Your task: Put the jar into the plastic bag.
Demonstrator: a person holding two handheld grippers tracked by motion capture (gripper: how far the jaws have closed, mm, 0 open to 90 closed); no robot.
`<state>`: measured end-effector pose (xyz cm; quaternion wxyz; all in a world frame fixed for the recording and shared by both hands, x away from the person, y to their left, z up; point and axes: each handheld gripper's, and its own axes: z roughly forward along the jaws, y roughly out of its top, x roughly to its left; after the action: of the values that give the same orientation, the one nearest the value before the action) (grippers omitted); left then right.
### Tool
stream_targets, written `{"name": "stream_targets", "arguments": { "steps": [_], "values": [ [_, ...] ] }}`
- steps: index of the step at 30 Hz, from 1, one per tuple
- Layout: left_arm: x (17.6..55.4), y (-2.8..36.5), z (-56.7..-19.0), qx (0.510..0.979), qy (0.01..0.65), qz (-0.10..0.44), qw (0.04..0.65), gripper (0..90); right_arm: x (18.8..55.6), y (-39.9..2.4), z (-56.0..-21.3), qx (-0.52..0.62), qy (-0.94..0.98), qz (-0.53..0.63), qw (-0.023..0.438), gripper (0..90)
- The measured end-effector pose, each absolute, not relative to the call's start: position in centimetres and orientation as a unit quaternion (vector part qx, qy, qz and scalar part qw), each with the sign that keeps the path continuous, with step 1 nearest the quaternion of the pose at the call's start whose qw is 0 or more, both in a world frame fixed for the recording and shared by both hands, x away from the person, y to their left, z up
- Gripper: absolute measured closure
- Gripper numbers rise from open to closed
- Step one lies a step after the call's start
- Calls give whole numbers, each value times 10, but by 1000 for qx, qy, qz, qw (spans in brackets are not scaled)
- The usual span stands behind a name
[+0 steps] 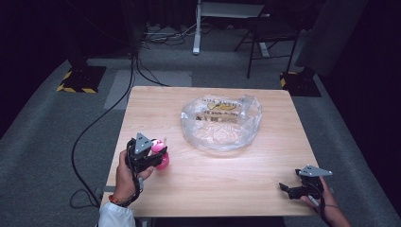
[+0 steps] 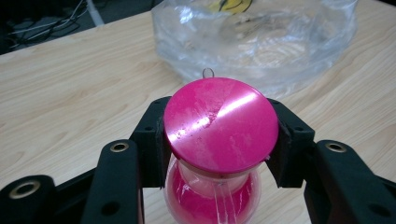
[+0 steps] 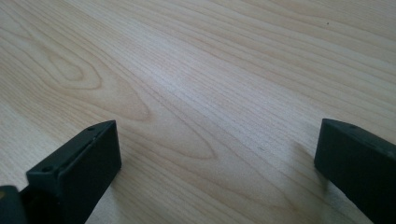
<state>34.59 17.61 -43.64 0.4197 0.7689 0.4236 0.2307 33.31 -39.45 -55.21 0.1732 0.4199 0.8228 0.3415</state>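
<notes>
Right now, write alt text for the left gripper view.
The left gripper clamps a pink hourglass with a round glossy cap between its black jaws. Beyond it, a crumpled clear plastic bag lies on the light wooden table.

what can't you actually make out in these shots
- Pink hourglass, left gripper view: its lower end is cut off by the bottom edge.
- Clear plastic bag, high view: the yellow label print is too small to read.
- Right gripper, high view: too small to judge the jaw gap.

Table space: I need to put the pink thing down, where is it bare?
Bare wood lies between the left gripper and right gripper, along the near edge of the table. The bag crowds the far middle.
</notes>
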Motion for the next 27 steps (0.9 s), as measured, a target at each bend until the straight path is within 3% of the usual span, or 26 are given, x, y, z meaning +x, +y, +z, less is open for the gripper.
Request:
{"name": "stream_targets", "arguments": {
  "steps": [27],
  "values": [
    [370, 128, -396, 780, 370, 226, 451, 482, 333, -395, -552, 420, 823, 341, 173, 2]
  ]
}}
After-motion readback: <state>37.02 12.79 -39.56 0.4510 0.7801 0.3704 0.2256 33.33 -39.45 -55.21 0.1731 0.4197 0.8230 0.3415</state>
